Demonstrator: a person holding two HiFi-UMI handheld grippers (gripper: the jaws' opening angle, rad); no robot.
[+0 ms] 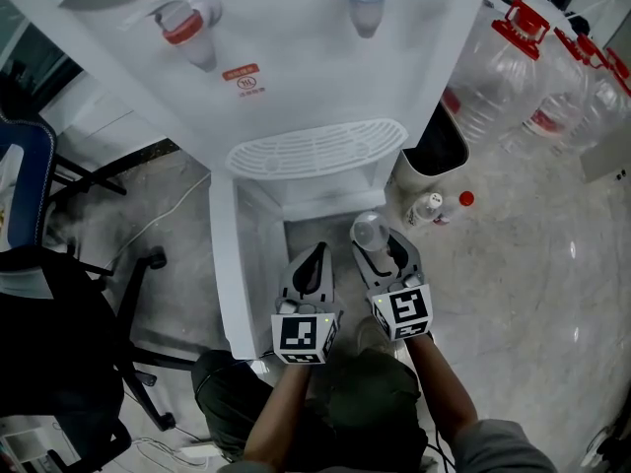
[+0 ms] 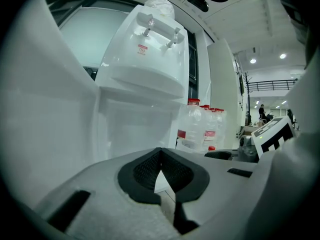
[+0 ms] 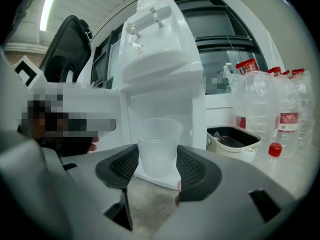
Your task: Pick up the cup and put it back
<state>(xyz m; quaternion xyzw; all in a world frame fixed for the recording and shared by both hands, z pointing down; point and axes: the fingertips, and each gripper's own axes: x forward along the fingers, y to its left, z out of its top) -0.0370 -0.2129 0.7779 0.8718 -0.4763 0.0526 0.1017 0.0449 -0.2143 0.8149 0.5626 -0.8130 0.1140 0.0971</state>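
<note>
Right gripper point(image 3: 157, 165) has the cup point(image 3: 156, 144) pinched low on its wall, jaws fairly wide around it, upright before the dispenser point(image 3: 160, 59) bay. Left gripper point(image 2: 160, 168) has its jaws together on nothing. The cup is thin clear plastic and looks empty; I judge it light, slick and easily crushed, so a gentle low hold suits. The contents of the bin point(image 3: 234, 135) beside the dispenser are unclear.
</note>
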